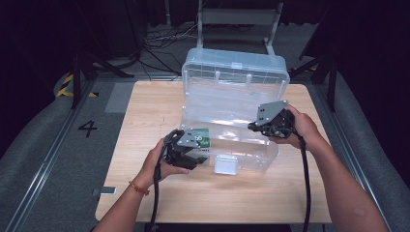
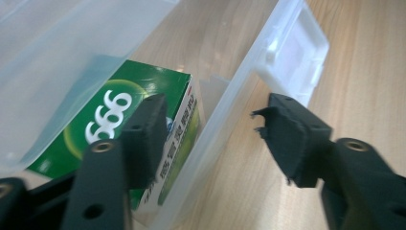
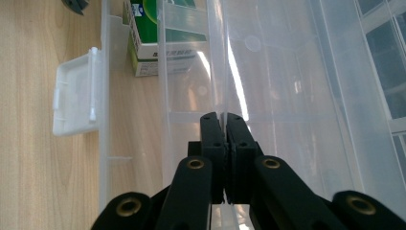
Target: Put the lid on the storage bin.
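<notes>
Wood table (image 1: 145, 193), dark room. Green box (image 2: 119, 139) sits in the clear bin (image 1: 232, 77), left gripper (image 2: 210, 139) released around bin wall; right gripper (image 3: 224, 120) clenched on an inner wall.

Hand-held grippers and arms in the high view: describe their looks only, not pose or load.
Each hand-held gripper, left and right, is black, topped by a grey three-cornered plate with small holes, and trails a black cable toward the bottom edge. In the gripper views the black jaw links carry brass-coloured rivets. The forearms are bare, without sleeves; the left wrist wears a red and gold bracelet.
</notes>
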Tool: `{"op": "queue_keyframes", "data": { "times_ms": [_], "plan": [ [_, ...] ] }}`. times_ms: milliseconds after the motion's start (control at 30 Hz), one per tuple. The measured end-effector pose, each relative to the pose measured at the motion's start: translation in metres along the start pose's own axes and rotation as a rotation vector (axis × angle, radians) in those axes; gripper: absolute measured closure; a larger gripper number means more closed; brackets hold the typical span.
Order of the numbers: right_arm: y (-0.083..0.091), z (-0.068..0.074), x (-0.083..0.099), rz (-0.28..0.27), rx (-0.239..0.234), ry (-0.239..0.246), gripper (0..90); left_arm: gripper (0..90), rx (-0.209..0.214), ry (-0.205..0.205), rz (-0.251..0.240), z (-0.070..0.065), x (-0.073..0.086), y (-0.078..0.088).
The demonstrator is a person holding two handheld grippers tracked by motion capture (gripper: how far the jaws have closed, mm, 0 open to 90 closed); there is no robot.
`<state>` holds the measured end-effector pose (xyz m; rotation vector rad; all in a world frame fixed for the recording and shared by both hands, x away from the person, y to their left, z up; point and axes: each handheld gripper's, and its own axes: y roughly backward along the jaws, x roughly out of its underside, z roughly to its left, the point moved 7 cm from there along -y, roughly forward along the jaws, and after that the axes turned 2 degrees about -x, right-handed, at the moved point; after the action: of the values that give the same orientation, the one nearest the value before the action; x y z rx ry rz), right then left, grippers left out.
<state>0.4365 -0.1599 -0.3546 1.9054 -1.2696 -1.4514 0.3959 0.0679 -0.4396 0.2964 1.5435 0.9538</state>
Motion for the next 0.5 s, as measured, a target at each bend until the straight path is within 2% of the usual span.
{"op": "queue_keyframes", "data": {
  "times_ms": [33,133,167,333,400,433,500],
  "plan": [
    [0.0,0.001,0.0,-0.001,-0.005,0.0,88.6,39.4,-0.003,0.017,-0.021,0.0,0.0,0.005],
    [-0.001,0.002,0.0,0.005,-0.004,0.011,88.6,36.3,0.012,0.037,-0.032,-0.001,0.001,0.014],
    [-0.001,0.003,0.0,0.008,-0.008,0.012,88.6,35.7,-0.015,0.024,-0.033,0.0,0.002,0.02],
    [-0.001,0.007,0.001,0.024,-0.013,0.017,88.2,35.1,-0.032,0.023,-0.039,0.002,0.001,0.036],
    [-0.001,0.007,0.001,0.025,-0.013,0.017,88.1,35.0,-0.052,-0.006,-0.027,0.006,-0.003,0.046],
    [-0.001,0.008,0.001,0.024,-0.014,0.015,88.0,35.1,-0.063,-0.004,-0.042,0.008,-0.006,0.054],
    [-0.001,0.008,0.001,0.027,-0.008,0.016,87.7,35.0,-0.051,0.025,-0.094,0.014,-0.015,0.067]
  ]
}}
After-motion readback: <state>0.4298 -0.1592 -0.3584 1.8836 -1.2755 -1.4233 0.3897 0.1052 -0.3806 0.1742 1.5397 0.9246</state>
